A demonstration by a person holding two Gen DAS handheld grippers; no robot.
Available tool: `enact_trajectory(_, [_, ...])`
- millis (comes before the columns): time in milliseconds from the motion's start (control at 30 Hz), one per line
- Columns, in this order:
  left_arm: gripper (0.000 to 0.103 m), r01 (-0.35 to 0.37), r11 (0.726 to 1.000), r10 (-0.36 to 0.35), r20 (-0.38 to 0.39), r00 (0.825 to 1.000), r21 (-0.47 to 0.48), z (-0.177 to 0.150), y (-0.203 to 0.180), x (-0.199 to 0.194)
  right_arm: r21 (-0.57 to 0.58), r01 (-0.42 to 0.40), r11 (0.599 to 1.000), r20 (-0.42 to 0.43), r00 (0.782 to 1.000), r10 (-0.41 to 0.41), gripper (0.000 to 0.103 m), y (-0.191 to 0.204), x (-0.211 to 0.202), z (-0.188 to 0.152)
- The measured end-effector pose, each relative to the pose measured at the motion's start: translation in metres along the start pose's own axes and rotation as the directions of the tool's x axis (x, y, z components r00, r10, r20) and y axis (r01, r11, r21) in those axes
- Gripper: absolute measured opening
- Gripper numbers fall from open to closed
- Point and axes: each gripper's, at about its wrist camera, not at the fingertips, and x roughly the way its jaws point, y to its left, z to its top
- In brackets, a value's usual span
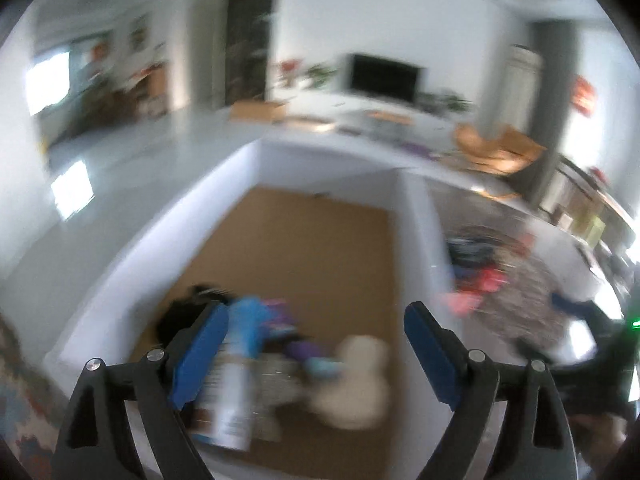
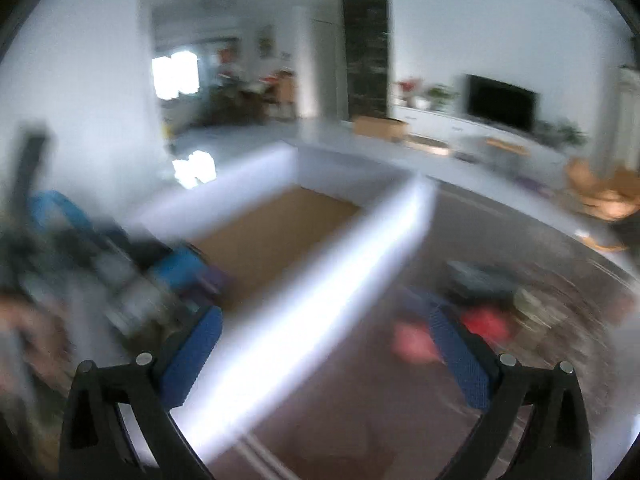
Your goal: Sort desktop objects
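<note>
Both views are blurred by motion. A white-walled box [image 1: 418, 232] with a brown floor holds a white spray can with a blue cap [image 1: 236, 376], a cream plush toy [image 1: 356, 380], purple items [image 1: 296, 344] and a black object [image 1: 180, 316]. My left gripper [image 1: 316, 356] is open and empty above these. My right gripper [image 2: 326, 360] is open and empty, straddling the box's right wall [image 2: 320, 304]. Red and dark items [image 2: 484, 320] lie on the table right of the box; they also show in the left wrist view [image 1: 476, 280].
The table [image 2: 360, 420] has a dark, patterned top. The other gripper and a hand [image 2: 60, 272] show at the left of the right wrist view. A TV [image 1: 384, 76], a white cabinet and cardboard boxes stand in the room behind.
</note>
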Motion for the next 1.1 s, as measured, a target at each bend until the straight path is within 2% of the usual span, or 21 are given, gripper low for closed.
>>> enact_trajectory(67, [0.090, 0.097, 0.992, -0.099, 0.015, 0.995, 0.086, -0.001, -0.046, -0.015, 0.013, 0.126, 0.992, -0.102, 0.987, -0.124, 0.103, -0.046, 0.006, -0.045])
enact_trajectory(167, [0.096, 0.214, 0.960, -0.215, -0.013, 0.977, 0.181, -0.006, -0.102, -0.025, 0.065, 0.228, 0.971, -0.184, 0.960, -0.213, 0.103, -0.102, 0.000, -0.087])
enact_trajectory(200, [0.103, 0.269, 0.939, -0.265, -0.048, 0.963, 0.214, -0.012, -0.127, -0.023, 0.087, 0.261, 0.961, -0.202, 0.950, -0.240, 0.103, -0.119, -0.004, -0.098])
enact_trajectory(267, [0.103, 0.333, 0.910, -0.316, -0.109, 0.943, 0.245, -0.024, -0.160, -0.011, 0.129, 0.320, 0.939, -0.256, 0.925, -0.280, 0.103, -0.149, -0.009, -0.114])
enact_trajectory(300, [0.103, 0.350, 0.897, -0.318, -0.158, 0.935, 0.269, -0.034, -0.182, 0.005, 0.150, 0.339, 0.929, -0.281, 0.915, -0.289, 0.103, -0.163, -0.010, -0.120])
enact_trajectory(333, [0.103, 0.350, 0.892, -0.306, -0.187, 0.933, 0.287, -0.043, -0.197, 0.019, 0.173, 0.354, 0.919, -0.302, 0.907, -0.293, 0.103, -0.175, -0.011, -0.127])
enact_trajectory(400, [0.103, 0.315, 0.893, -0.252, -0.223, 0.942, 0.322, -0.059, -0.224, 0.056, 0.247, 0.336, 0.909, -0.302, 0.918, -0.258, 0.103, -0.191, -0.019, -0.132])
enact_trajectory(467, [0.103, 0.270, 0.896, -0.195, -0.234, 0.952, 0.353, -0.070, -0.242, 0.091, 0.290, 0.349, 0.891, -0.317, 0.914, -0.254, 0.103, -0.204, -0.020, -0.133])
enact_trajectory(567, [0.103, 0.218, 0.899, -0.130, -0.242, 0.962, 0.380, -0.079, -0.258, 0.124, 0.314, 0.333, 0.889, -0.317, 0.919, -0.232, 0.103, -0.209, -0.020, -0.133])
enact_trajectory(833, [0.103, 0.191, 0.911, -0.098, -0.260, 0.961, 0.365, -0.088, -0.270, 0.161, 0.313, 0.334, 0.889, -0.318, 0.919, -0.233, 0.103, -0.211, -0.019, -0.132])
enact_trajectory(967, [0.103, 0.211, 0.932, -0.122, -0.292, 0.948, 0.296, -0.084, -0.260, 0.167, 0.313, 0.334, 0.889, -0.318, 0.919, -0.233, 0.103, -0.210, -0.019, -0.132])
enact_trajectory(1100, [0.103, 0.204, 0.934, -0.117, -0.288, 0.950, 0.293, -0.086, -0.260, 0.169, 0.313, 0.334, 0.889, -0.318, 0.919, -0.233, 0.103, -0.210, -0.019, -0.132])
